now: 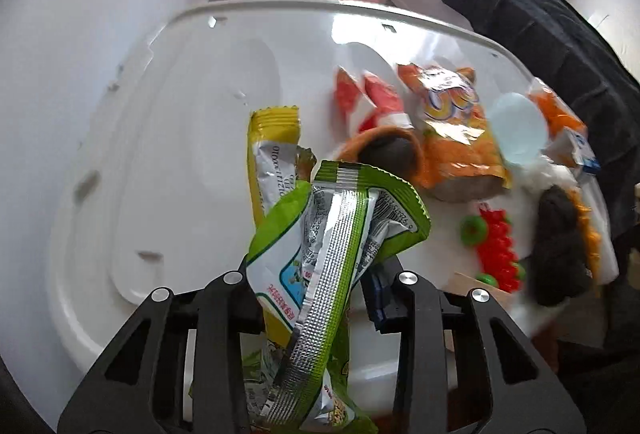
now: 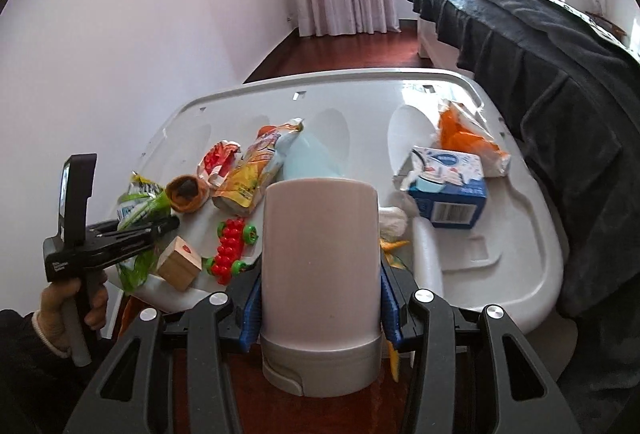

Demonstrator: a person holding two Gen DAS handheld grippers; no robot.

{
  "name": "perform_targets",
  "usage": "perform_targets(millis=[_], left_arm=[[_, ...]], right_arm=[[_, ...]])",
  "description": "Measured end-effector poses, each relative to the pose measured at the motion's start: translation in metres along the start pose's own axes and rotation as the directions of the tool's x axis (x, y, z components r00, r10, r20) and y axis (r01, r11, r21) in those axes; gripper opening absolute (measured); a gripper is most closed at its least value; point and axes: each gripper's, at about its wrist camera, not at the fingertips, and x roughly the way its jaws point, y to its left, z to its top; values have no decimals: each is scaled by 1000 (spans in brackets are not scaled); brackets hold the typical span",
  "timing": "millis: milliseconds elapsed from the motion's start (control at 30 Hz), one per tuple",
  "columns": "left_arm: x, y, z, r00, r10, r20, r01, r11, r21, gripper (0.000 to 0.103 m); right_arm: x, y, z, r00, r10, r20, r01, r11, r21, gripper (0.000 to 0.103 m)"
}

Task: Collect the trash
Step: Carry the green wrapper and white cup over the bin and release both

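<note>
While the left gripper (image 1: 316, 274) has its fingers closed on a green wrapper (image 1: 332, 234) and a yellow wrapper (image 1: 272, 153), both wrappers stick up between the fingers above the white table (image 1: 192, 81). Beyond the fingertips and to their right lie an orange cup (image 1: 384, 149), a red-and-white packet (image 1: 372, 101), an orange snack bag (image 1: 452, 121) and a red toy (image 1: 496, 250). Further right, the right gripper (image 2: 320, 298) has its fingers pressed against both sides of a tall grey bin (image 2: 320, 258), held upright between them. Past the right finger sits a blue tissue box (image 2: 448, 189) on the table, with another orange bag (image 2: 460, 133) behind it.
</note>
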Motion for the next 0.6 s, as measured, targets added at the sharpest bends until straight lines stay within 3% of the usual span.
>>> perform_targets(millis=[100,300,500,600], left_arm=[[-7,1,-2,998,56,14,-56,998,2,18],[-82,-16,-18,980,130,150,-138,989,47,18],[-163,-44,-66,967,125,224,-146,986,82,17],[-175,-53,-88,966,121,229,-145,985,90,17]], right_arm=[[3,4,3,1000,2,0,-2,1000,-8,46],[-7,11,4,998,37,41,-37,999,-5,46],[-17,38,-16,996,80,45,-75,992,-98,46],[-23,55,-42,993,114,25,-110,985,-132,46]])
